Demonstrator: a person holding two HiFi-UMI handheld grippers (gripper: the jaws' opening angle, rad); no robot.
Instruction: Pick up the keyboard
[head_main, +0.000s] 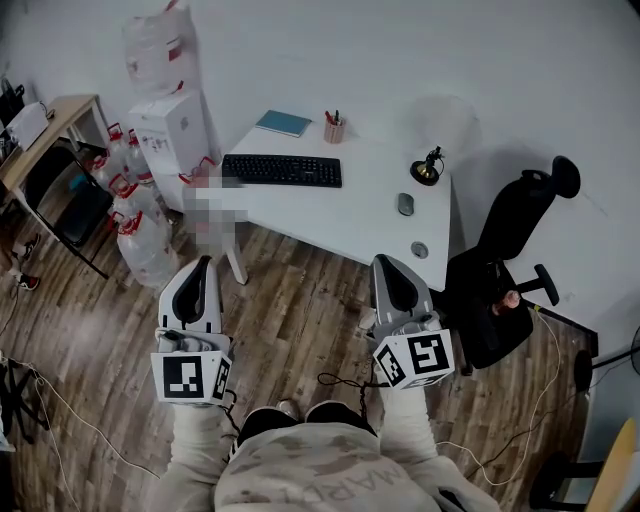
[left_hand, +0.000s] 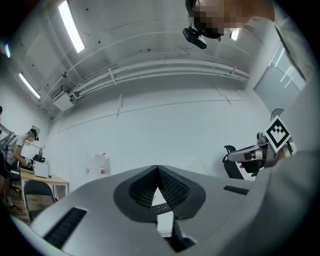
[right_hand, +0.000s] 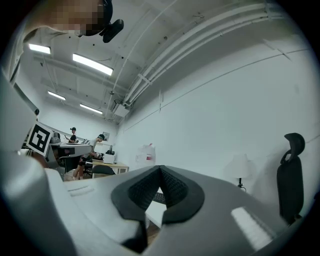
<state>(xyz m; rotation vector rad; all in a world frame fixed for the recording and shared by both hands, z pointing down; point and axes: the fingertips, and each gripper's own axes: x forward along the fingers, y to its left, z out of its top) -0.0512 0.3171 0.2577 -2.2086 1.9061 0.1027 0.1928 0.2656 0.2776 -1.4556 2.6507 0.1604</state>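
Observation:
A black keyboard (head_main: 282, 170) lies flat on the white desk (head_main: 340, 215), toward its left side. My left gripper (head_main: 203, 268) and right gripper (head_main: 385, 266) hang over the wooden floor, well short of the desk, both shut and holding nothing. In the left gripper view the shut gripper (left_hand: 158, 169) points slightly up, and a sliver of the keyboard (left_hand: 159, 206) shows through the gap below the pads. The right gripper view shows its shut gripper (right_hand: 160, 168) with a bit of the keyboard (right_hand: 159, 198) behind it.
On the desk are a blue notebook (head_main: 283, 122), a pen cup (head_main: 334, 128), a small lamp (head_main: 428, 168) and a mouse (head_main: 404, 204). A black office chair (head_main: 505, 275) stands at the right. Water jugs (head_main: 140, 225) and boxes (head_main: 172, 130) crowd the desk's left. Cables trail on the floor.

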